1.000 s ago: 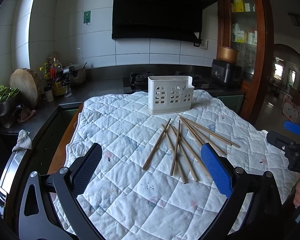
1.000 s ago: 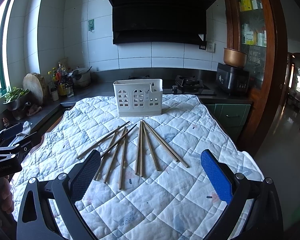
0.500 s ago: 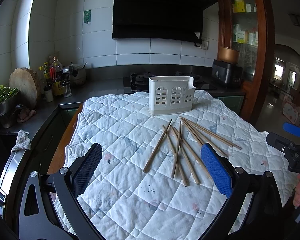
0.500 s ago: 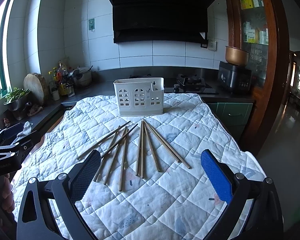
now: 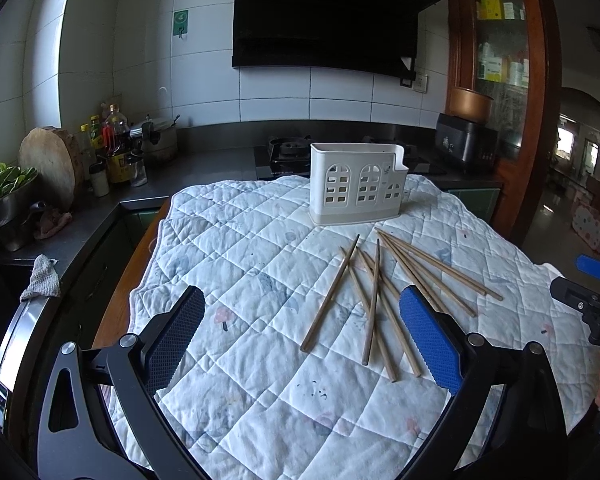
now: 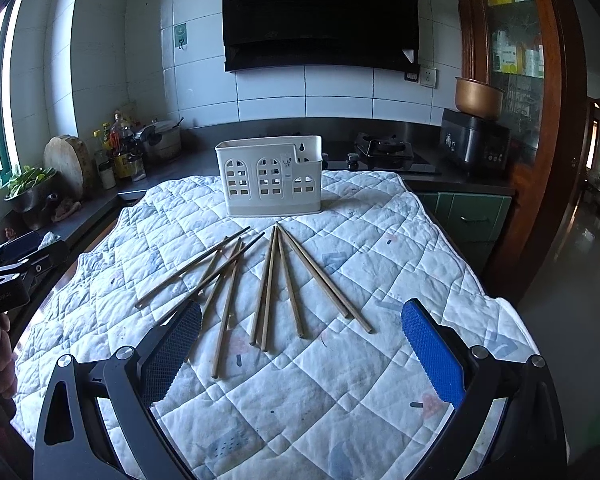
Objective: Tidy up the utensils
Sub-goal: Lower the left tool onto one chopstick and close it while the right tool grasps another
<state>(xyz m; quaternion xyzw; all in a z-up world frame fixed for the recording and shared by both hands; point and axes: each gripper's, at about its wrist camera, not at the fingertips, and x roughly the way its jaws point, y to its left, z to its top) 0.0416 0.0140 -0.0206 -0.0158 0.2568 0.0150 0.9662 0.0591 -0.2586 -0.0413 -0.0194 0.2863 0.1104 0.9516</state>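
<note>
You are just starting: both the left gripper [image 5: 302,336] and right gripper [image 6: 302,346] are hanging wide and empty, all chopsticks [image 6: 260,280] lying loose ahead, short of the empty-looking utensil holder [image 6: 270,176].

left tongs [image 5: 300,336] open | chopsticks [image 5: 374,298] scattered | holder [image 5: 358,184] upright

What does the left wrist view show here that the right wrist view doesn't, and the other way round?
Only the left wrist view shows the open left gripper up close and the right gripper at its right edge. Only the right wrist view shows the open right gripper up close, the left gripper at its left edge, and green cabinet doors. Both show loose chopsticks on the quilted cloth before the white utensil holder.
</note>
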